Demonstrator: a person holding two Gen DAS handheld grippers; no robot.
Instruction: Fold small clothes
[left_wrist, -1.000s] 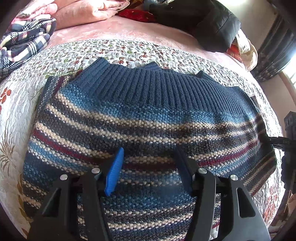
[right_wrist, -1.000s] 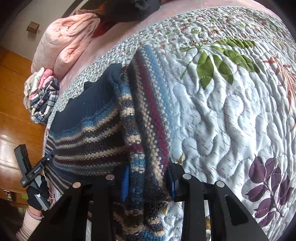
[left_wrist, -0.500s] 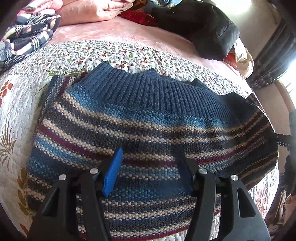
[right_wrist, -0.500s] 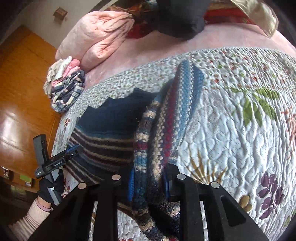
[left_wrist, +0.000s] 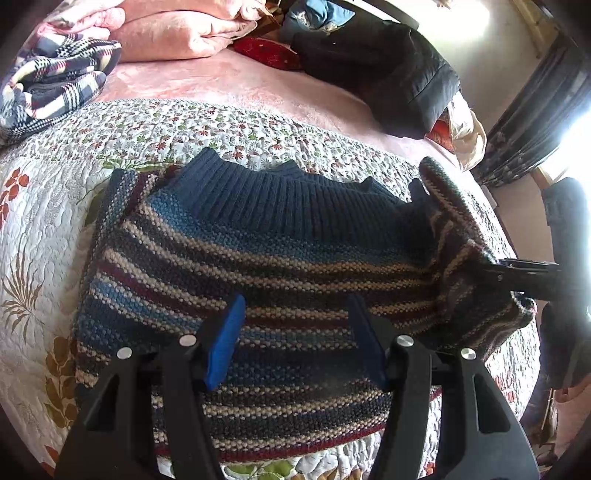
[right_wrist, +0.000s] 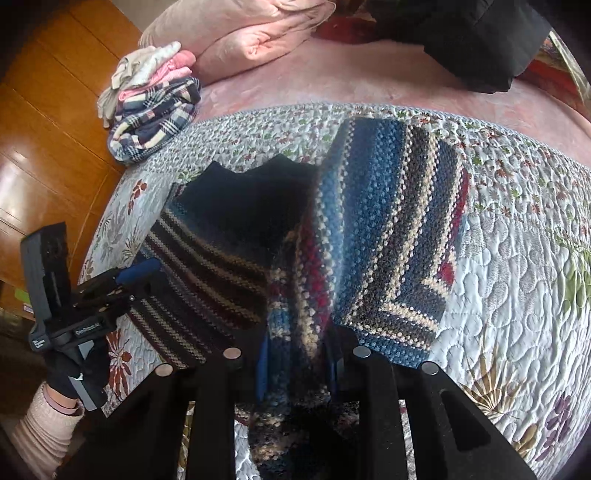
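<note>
The striped sweater (left_wrist: 266, 280) is lying on the quilted bed (left_wrist: 48, 229); my right hand-held gripper (right_wrist: 295, 363) is clamping its side edge and lifting it, while my left hand-held gripper (left_wrist: 295, 339) is hovering spread open above the hem. The heavy knit could be slipping or bunching mid-fold. Compared with a second ago, the flap is standing higher. Beyond, a plaid pile (right_wrist: 155, 122) is sitting.

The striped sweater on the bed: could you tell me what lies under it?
The striped sweater rests on a floral quilt, visible all around it. Anything beneath its body is covered.
</note>
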